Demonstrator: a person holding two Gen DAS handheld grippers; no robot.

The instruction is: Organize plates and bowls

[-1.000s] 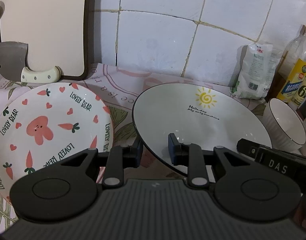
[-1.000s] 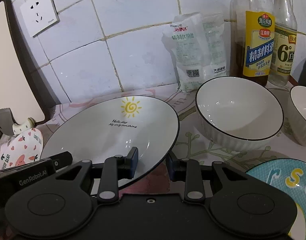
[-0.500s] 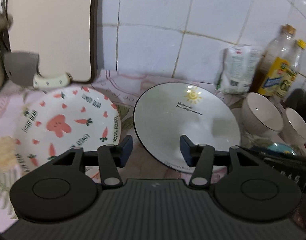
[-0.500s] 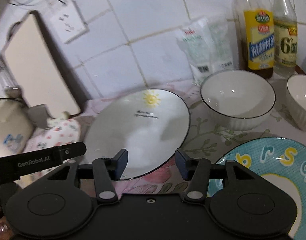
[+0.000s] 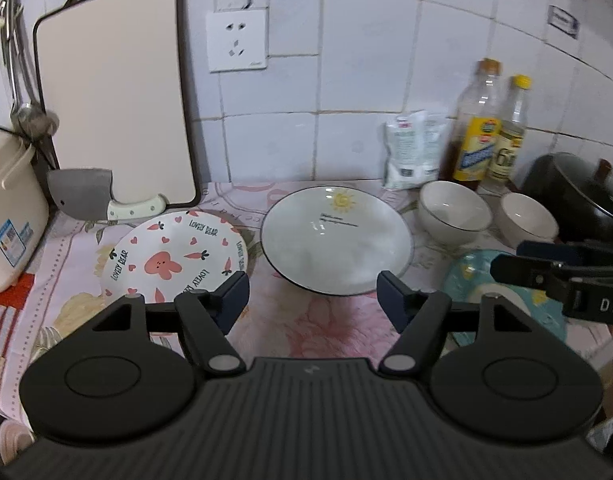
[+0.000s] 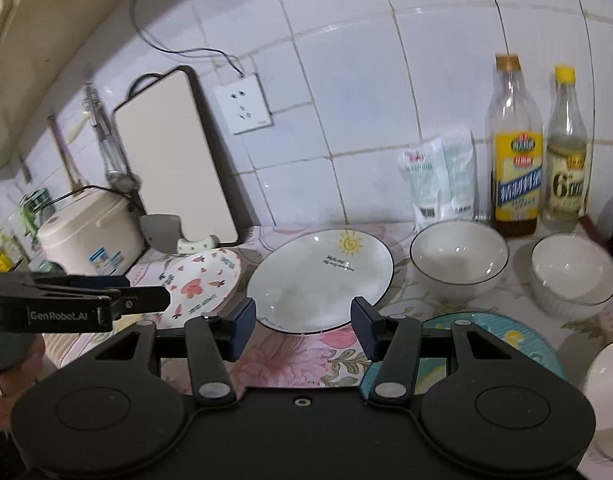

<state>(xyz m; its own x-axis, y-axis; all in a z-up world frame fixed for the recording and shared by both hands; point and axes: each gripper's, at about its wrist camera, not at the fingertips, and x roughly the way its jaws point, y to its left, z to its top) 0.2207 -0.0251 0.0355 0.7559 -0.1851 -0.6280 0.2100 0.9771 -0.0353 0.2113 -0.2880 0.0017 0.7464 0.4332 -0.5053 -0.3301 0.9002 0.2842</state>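
A white plate with a sun drawing lies on the flowered cloth in the middle. A rabbit-and-carrot plate lies left of it. A blue plate lies at the right front. Two white bowls stand right of the sun plate, also in the right wrist view. My left gripper is open and empty, held back above the cloth. My right gripper is open and empty, near the sun plate's front rim.
A cutting board leans on the tiled wall with a cleaver in front. A rice cooker stands at the left. A white bag, two bottles and a black pot stand at the back right. Another white bowl shows at the right edge.
Both grippers let go of the sun plate, opened wide and pulled back and up. The plate now lies flat on the cloth.
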